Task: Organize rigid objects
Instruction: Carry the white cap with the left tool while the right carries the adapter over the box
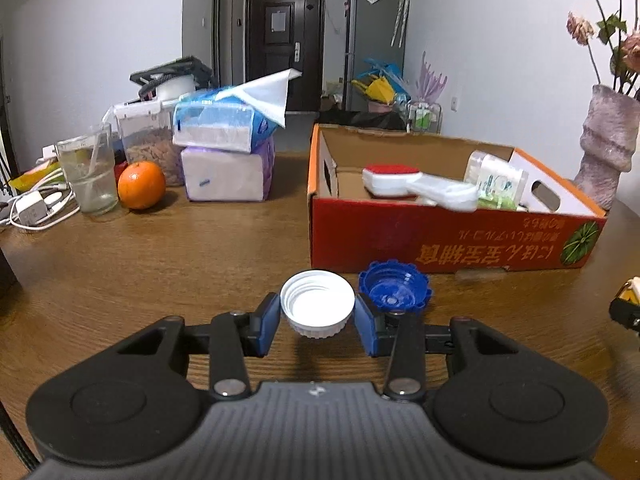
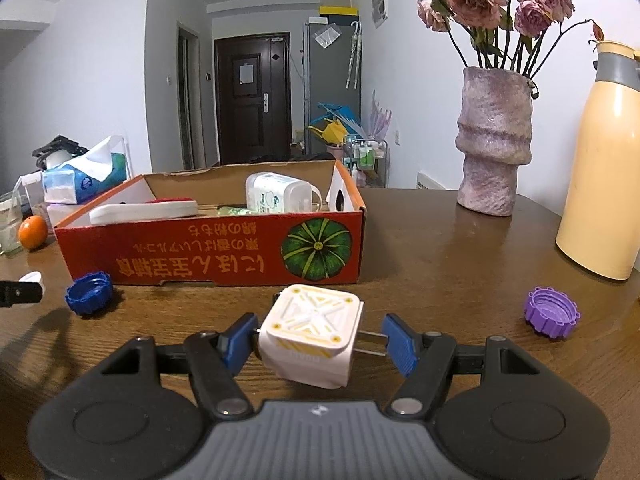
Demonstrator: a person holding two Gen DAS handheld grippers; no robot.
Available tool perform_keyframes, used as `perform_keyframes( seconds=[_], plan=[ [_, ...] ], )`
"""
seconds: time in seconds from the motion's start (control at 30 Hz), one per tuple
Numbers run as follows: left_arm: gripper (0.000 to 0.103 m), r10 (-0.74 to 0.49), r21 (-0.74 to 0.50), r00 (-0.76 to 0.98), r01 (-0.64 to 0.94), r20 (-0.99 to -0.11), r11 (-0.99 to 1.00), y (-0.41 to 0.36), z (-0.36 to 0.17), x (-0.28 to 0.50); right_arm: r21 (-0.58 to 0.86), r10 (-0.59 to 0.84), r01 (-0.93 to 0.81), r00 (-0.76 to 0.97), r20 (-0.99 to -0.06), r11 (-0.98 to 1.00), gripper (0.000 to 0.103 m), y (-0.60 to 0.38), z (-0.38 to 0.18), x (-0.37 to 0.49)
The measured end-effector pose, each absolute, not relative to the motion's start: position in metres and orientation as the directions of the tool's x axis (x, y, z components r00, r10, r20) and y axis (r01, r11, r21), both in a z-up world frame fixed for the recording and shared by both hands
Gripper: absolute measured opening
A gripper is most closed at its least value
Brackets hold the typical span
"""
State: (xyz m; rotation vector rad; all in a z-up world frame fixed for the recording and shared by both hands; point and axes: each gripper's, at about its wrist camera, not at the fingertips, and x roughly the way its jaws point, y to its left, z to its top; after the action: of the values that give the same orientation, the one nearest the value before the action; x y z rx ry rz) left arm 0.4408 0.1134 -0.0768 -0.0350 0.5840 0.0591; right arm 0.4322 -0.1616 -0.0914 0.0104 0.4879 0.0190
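In the left wrist view my left gripper (image 1: pixel 317 320) is shut on a white screw cap (image 1: pixel 317 308), open side up, raised a little above the wooden table. A blue cap (image 1: pixel 394 290) lies just to its right, in front of the red cardboard box (image 1: pixel 440 236). In the right wrist view my right gripper (image 2: pixel 320 340) is shut on a white cube-shaped charger (image 2: pixel 310 336); its two prongs rest against the right pad. The blue cap (image 2: pixel 89 293) lies to the left by the box (image 2: pixel 208 256), and a purple cap (image 2: pixel 552 317) lies to the right.
The box holds a red-and-white brush (image 1: pixel 396 178) and a white bottle (image 2: pixel 276 196). A glass (image 1: pixel 88 172), an orange (image 1: pixel 141 185), tissue packs (image 1: pixel 224 152) and cables stand at the left. A vase (image 2: pixel 494 140) and a yellow flask (image 2: pixel 604 160) stand at the right.
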Motion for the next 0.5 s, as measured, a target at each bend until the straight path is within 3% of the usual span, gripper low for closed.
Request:
perform_keyframes(
  seconds=[0.5],
  plan=[
    [0.041, 0.002, -0.031, 0.894, -0.018, -0.448, 0.999, 0.096, -0.038, 0.411, 0.034, 0.068, -0.059, 0.911, -0.407, 0.998, 0.068, -0.151, -0.075, 0.421]
  ],
)
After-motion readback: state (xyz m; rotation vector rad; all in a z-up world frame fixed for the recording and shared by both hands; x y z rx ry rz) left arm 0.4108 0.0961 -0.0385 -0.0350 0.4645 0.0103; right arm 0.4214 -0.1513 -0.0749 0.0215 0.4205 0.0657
